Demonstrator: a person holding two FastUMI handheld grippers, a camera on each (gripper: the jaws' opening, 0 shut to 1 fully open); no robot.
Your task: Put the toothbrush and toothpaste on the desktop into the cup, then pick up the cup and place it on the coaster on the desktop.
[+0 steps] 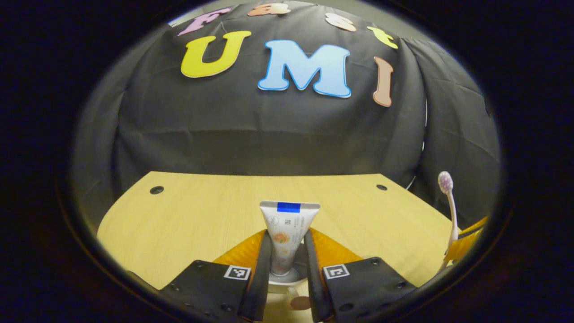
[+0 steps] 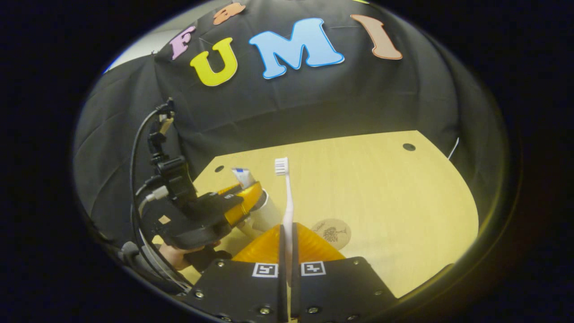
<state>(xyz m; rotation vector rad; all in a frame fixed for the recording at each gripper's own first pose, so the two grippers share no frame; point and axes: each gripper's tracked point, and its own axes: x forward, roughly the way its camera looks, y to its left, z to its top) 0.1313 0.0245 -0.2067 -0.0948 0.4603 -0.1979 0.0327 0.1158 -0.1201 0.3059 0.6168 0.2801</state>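
The left gripper [image 1: 287, 264] was clamped on the toothpaste [image 1: 287, 233], held upright just above the white cup [image 1: 283, 281], seemingly to drop it in. The right gripper [image 2: 287, 251] pinched the toothbrush [image 2: 287, 202] upright, bristles up, apparently waiting its turn. The round coaster [image 2: 332, 233] lay bare on the wooden desk [image 2: 394, 202], near the cup.
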